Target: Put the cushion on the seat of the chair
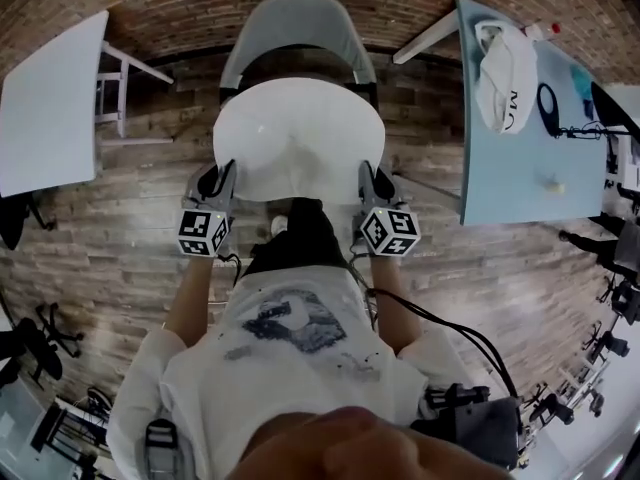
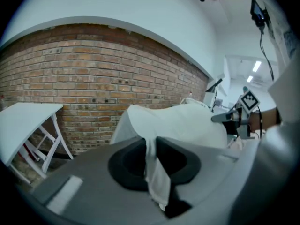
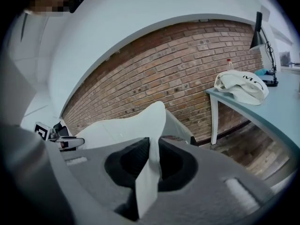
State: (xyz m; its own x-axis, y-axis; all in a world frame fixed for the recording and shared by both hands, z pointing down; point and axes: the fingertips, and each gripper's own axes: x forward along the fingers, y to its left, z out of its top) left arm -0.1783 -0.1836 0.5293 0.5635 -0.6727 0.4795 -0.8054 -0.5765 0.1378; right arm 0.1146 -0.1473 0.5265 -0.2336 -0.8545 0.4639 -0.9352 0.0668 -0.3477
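Note:
A round white cushion (image 1: pixel 298 138) hangs over the seat of a pale grey chair (image 1: pixel 300 26) that stands against the brick wall. My left gripper (image 1: pixel 222 190) is shut on the cushion's near left edge, and my right gripper (image 1: pixel 372 184) is shut on its near right edge. In the left gripper view the cushion (image 2: pixel 183 123) spreads ahead and a fold of its cloth is pinched between the jaws of that gripper (image 2: pixel 153 163). The right gripper view shows the same: the cushion's edge (image 3: pixel 152 125) runs down into the pinched jaws of my right gripper (image 3: pixel 149 165). The cushion hides the chair's seat.
A white folding table (image 1: pixel 50 98) stands at the left. At the right is a light blue table (image 1: pixel 520 168) with a white bag (image 1: pixel 505 73) and a black lamp (image 1: pixel 560 118) on it. The floor is wood planks. The person's legs and shoe (image 1: pixel 280 226) are just behind the cushion.

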